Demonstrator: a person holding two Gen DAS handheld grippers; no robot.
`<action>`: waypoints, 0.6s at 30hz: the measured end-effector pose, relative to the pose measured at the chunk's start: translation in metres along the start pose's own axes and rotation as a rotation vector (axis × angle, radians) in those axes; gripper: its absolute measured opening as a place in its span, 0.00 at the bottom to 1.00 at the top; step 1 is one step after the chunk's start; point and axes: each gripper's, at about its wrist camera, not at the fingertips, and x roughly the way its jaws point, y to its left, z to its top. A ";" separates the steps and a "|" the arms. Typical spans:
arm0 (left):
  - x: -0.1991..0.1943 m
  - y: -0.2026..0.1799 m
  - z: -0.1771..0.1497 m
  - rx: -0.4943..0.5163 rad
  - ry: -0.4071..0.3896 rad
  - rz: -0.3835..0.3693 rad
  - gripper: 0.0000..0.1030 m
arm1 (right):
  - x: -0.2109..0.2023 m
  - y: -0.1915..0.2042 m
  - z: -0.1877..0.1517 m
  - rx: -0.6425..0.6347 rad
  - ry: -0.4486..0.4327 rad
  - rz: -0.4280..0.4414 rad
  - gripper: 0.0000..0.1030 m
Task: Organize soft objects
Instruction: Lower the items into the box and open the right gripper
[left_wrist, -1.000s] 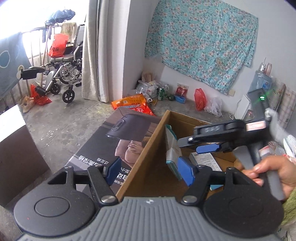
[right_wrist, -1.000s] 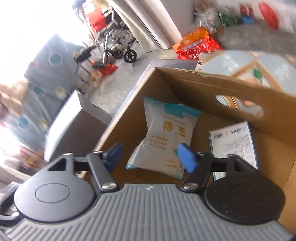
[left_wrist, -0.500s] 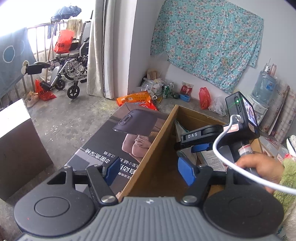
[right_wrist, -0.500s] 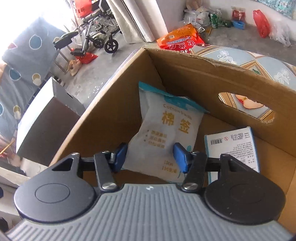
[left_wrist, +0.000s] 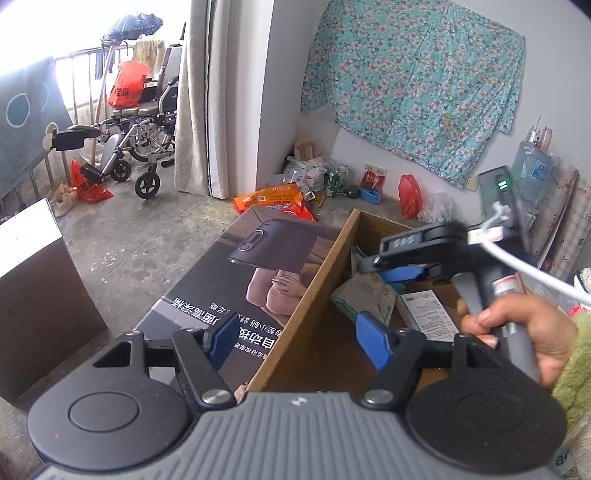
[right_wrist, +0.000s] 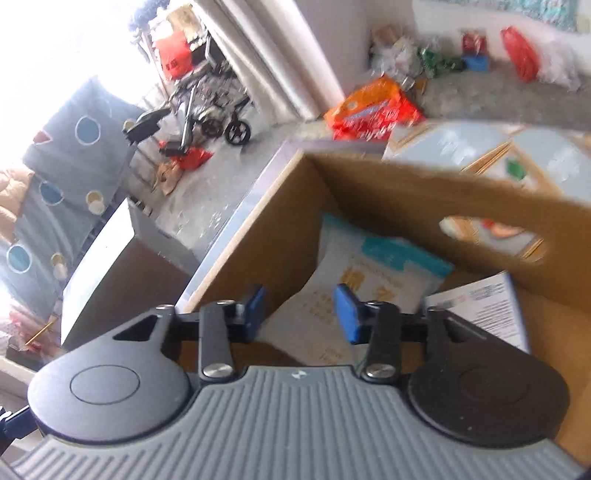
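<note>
A white and teal bag of cotton swabs (right_wrist: 365, 280) leans against the left wall inside an open cardboard box (right_wrist: 436, 199). It also shows in the left wrist view (left_wrist: 365, 295). A flat white leaflet (right_wrist: 480, 306) lies beside it on the box floor. My right gripper (right_wrist: 301, 314) is open and empty, just above the bag's lower end. In the left wrist view the right gripper (left_wrist: 402, 271) hovers over the box. My left gripper (left_wrist: 299, 341) is open and empty, straddling the box's left wall (left_wrist: 314, 295).
A large printed flat carton (left_wrist: 251, 280) lies left of the box. A dark brown box with a white top (left_wrist: 33, 280) stands further left. Orange bags (left_wrist: 277, 201) and clutter lie on the concrete floor by the wall. A wheelchair (left_wrist: 136, 129) stands at the balcony.
My right gripper has pulled back and up from the cotton swab bag and its view has swung, now blurred. The bag has tipped lower in the box. My left gripper has barely moved.
</note>
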 end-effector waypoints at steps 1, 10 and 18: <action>0.000 0.000 0.000 -0.002 0.001 0.002 0.69 | 0.009 0.000 -0.001 -0.004 0.028 -0.014 0.32; -0.002 0.002 0.000 -0.003 0.001 -0.005 0.69 | -0.003 -0.006 0.001 -0.027 0.084 -0.002 0.37; -0.010 0.000 -0.008 -0.001 -0.022 -0.056 0.73 | -0.036 -0.008 0.011 -0.183 0.146 -0.324 0.77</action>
